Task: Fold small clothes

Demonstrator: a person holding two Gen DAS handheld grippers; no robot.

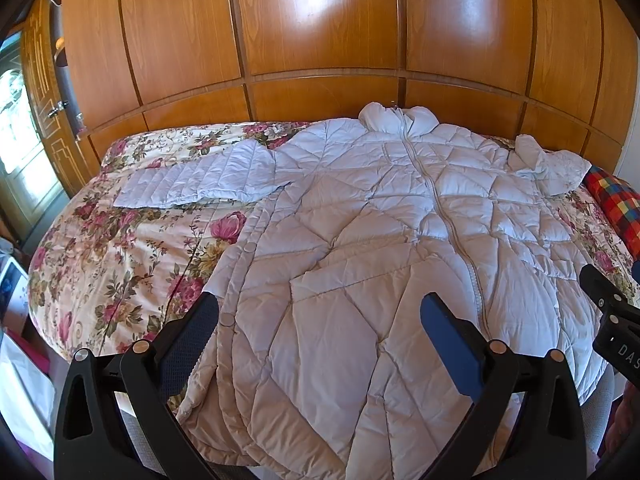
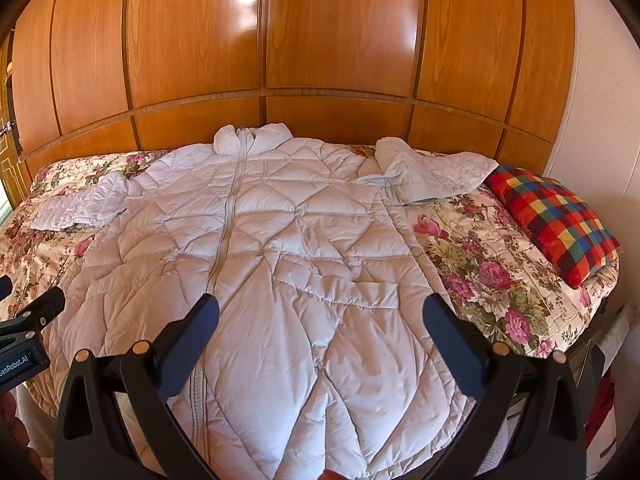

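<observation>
A white quilted puffer coat [image 1: 384,216] lies face up and zipped on the floral bedspread [image 1: 120,240], collar toward the wooden headboard, both sleeves spread sideways. It also shows in the right wrist view [image 2: 288,240]. My left gripper [image 1: 320,312] is open and empty, above the coat's lower left part near its hem. My right gripper [image 2: 320,312] is open and empty, above the coat's lower right part. The right gripper shows at the right edge of the left wrist view [image 1: 608,304]; the left gripper shows at the left edge of the right wrist view [image 2: 28,320].
A red plaid pillow [image 2: 556,220] lies on the bed's right side by the white wall. The wooden panelled headboard [image 2: 320,60] stands behind the bed. A wooden door [image 1: 44,120] and bags [image 1: 20,380] are left of the bed.
</observation>
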